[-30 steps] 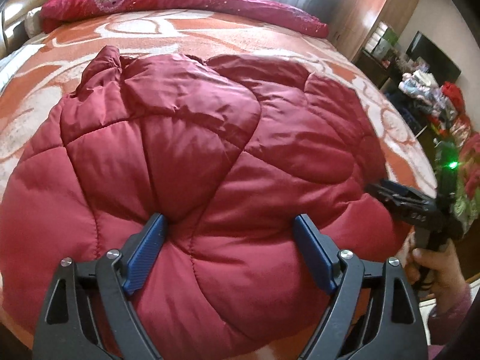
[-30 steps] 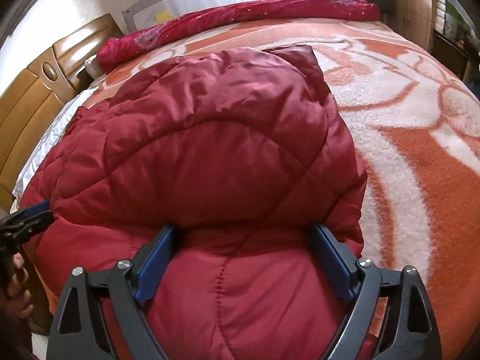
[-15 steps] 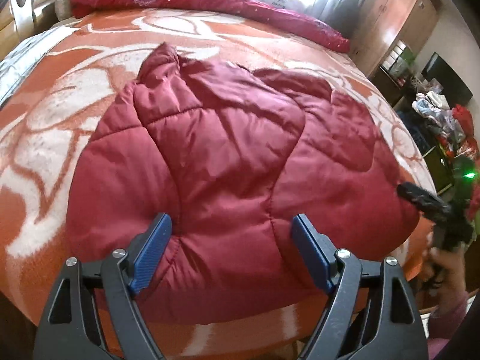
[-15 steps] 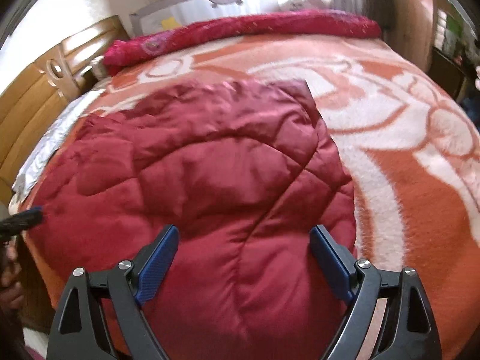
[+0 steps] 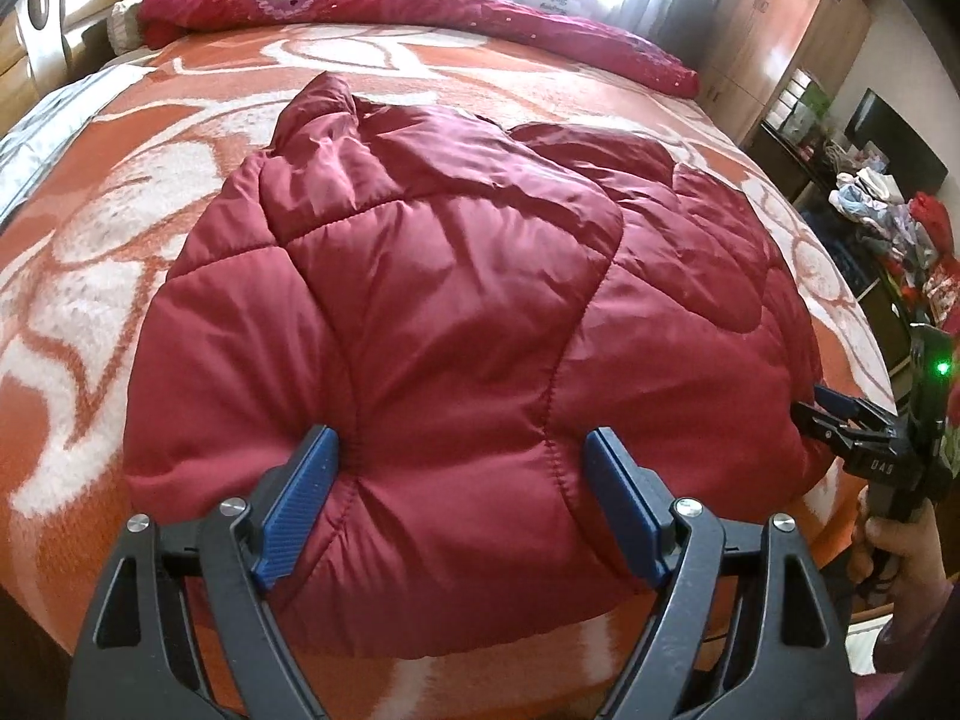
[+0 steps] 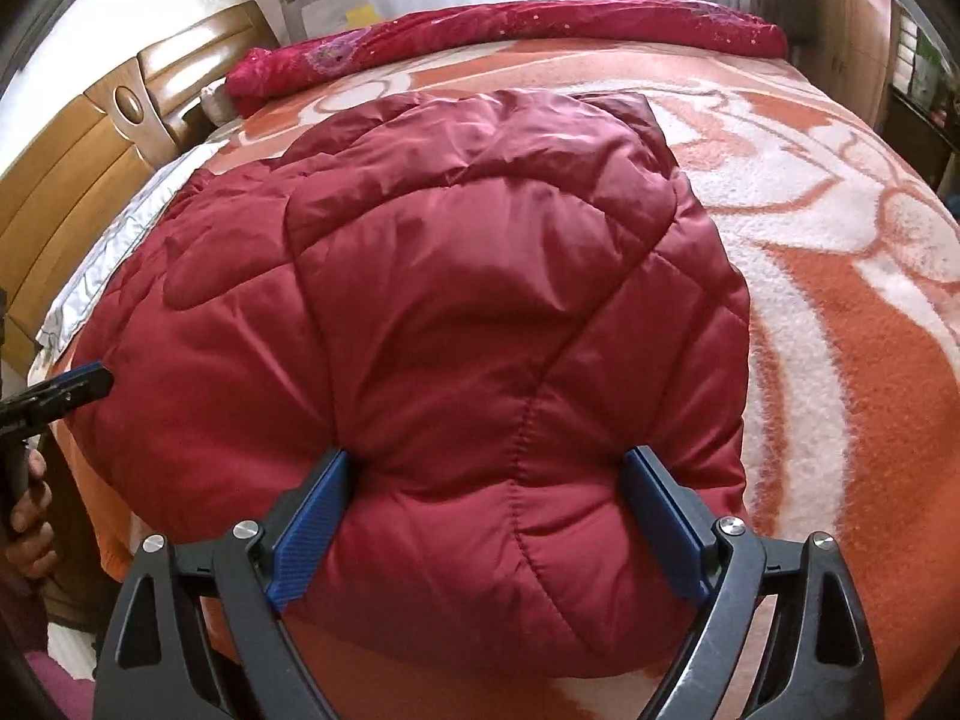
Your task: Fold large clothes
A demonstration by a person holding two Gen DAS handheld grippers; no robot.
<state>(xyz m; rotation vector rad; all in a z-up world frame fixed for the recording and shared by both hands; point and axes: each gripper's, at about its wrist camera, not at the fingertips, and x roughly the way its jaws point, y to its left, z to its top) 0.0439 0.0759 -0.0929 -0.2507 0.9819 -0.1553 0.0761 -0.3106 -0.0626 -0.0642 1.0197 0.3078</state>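
Observation:
A dark red quilted puffer jacket [image 5: 456, 300] lies folded in a thick bundle on the bed, its near edge toward me. My left gripper [image 5: 459, 468] straddles that near edge on the left; its blue pads [image 5: 300, 504] dig into the padding, and the fabric puckers and bulges between them. My right gripper [image 6: 486, 492] holds the same edge further right in the same way, stitching creased at its pads [image 6: 312, 516]. In the left wrist view the right gripper [image 5: 852, 426] shows at the jacket's right edge, held by a hand [image 5: 894, 546].
An orange and white patterned blanket [image 6: 840, 312] covers the bed. A rolled red quilt [image 5: 420, 12] lies along the far side below a white rail. A wooden headboard [image 6: 90, 180] stands at the left, cupboards and a cluttered pile [image 5: 888, 216] at the right.
The jacket filled both views a second ago; now it lies lower and flatter on the bed, with blanket showing around it. Both grippers have drawn back toward the near edge.

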